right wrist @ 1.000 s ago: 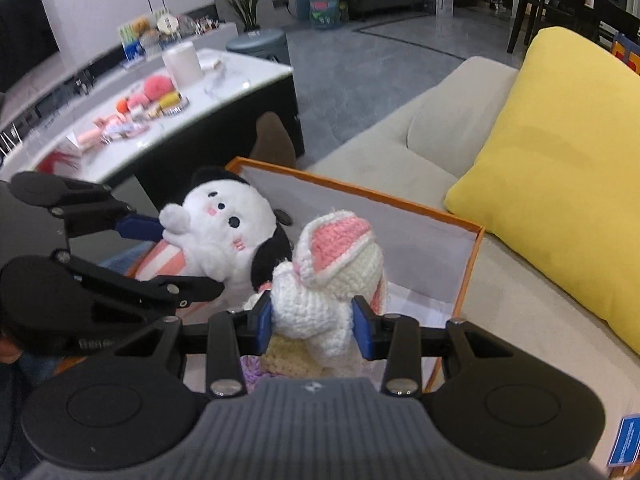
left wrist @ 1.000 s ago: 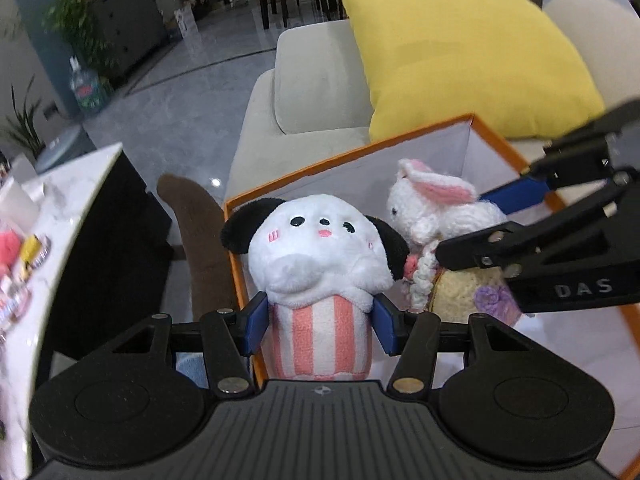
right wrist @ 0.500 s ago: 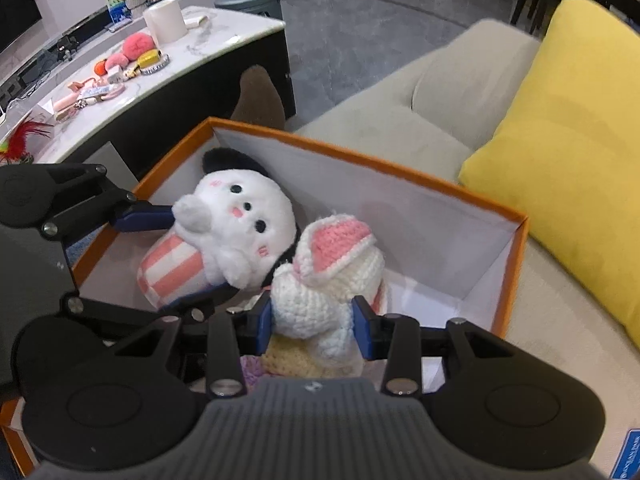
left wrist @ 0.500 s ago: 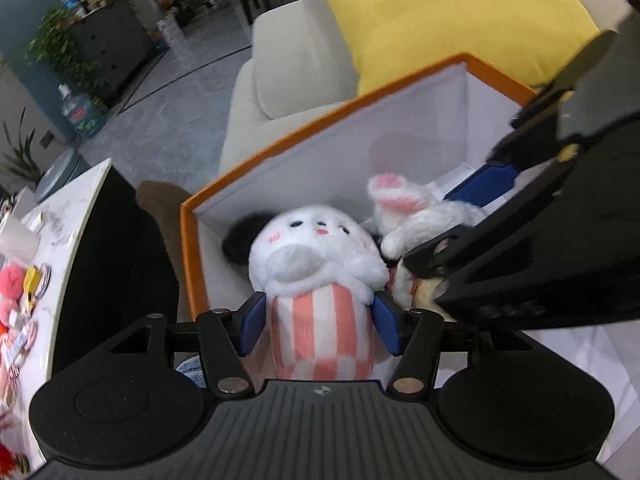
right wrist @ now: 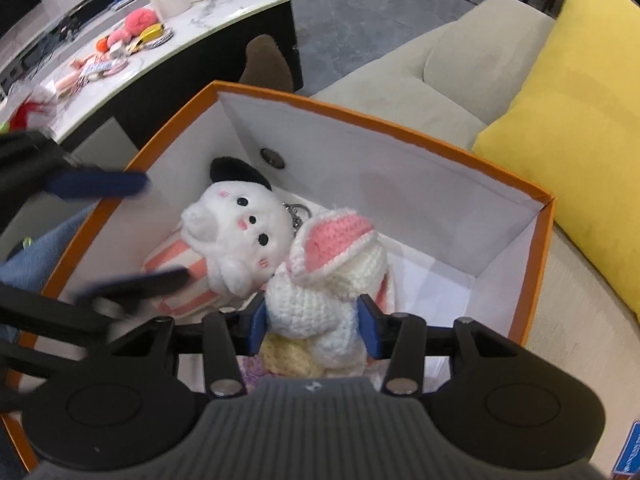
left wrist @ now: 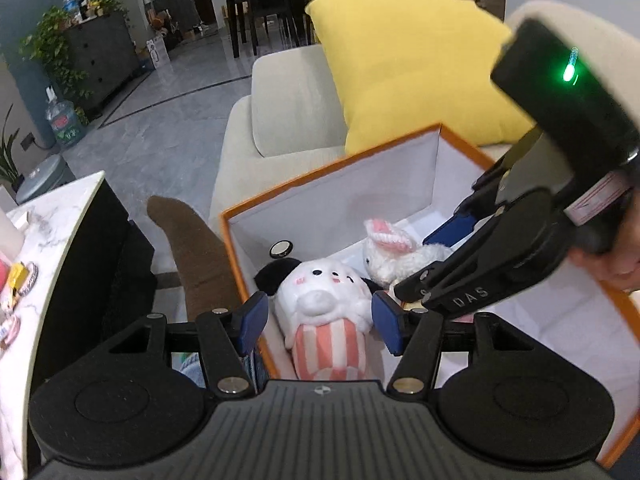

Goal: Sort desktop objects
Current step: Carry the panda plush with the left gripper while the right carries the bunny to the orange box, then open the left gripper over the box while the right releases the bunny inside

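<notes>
Inside orange box, panda plush lying, head toward far wall.

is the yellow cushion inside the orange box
No, the yellow cushion rests on the sofa behind the orange box, which holds only the two plush toys.

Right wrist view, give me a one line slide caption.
Right gripper opening around a white crocheted bunny inside the orange-rimmed white box, beside a black-eared plush.

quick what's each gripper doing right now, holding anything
Left gripper: open, fingers clear of the panda plush lying in the orange box.
Right gripper: opening, crochet bunny between its fingers.
</notes>
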### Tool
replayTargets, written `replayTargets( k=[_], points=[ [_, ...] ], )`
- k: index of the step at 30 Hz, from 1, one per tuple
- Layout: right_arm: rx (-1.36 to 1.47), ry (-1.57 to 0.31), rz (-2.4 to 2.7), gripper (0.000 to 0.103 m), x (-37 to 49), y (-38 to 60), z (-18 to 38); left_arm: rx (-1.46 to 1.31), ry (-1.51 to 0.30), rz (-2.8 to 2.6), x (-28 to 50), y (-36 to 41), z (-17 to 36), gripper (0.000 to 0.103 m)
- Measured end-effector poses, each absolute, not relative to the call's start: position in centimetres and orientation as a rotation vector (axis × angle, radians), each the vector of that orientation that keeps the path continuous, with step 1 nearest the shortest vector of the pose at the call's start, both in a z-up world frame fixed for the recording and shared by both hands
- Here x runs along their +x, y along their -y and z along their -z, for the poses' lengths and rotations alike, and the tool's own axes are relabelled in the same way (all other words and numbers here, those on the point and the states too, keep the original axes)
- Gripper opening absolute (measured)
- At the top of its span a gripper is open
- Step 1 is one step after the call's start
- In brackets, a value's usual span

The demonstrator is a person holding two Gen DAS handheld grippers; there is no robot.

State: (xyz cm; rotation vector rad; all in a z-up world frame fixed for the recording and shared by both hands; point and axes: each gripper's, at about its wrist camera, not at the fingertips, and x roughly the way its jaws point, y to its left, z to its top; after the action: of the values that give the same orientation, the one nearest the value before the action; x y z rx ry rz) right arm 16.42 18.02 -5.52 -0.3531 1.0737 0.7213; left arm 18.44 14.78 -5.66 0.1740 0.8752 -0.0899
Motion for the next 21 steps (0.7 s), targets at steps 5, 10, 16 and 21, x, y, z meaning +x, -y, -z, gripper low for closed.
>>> replayTargets(
  k=[5, 10, 16, 21],
  points=[
    [-0.361, -1.067, -0.729, 0.049, 16.0, -18.0, 5.5, 0.183, -0.912, 0.133, 18.2, -15.0, 5.2, 0.059],
    [-0.393, -1.069, -0.734, 0.049, 15.7, -17.9, 5.4, 0.307, -0.986, 0.163, 19.6, -13.1, 7.1, 0.024],
    [-0.445, -1.064, -0.769, 0.049, 15.2, -17.9, 5.4, 0.409, -1.068, 0.157, 20.8, -11.7, 9.7, 0.017],
    [-0.451, -1.063, -0.788, 0.048, 15.6, -17.9, 5.5, 0.416, -1.081, 0.141, 21.7, -11.6, 10.9, 0.017]
  ],
)
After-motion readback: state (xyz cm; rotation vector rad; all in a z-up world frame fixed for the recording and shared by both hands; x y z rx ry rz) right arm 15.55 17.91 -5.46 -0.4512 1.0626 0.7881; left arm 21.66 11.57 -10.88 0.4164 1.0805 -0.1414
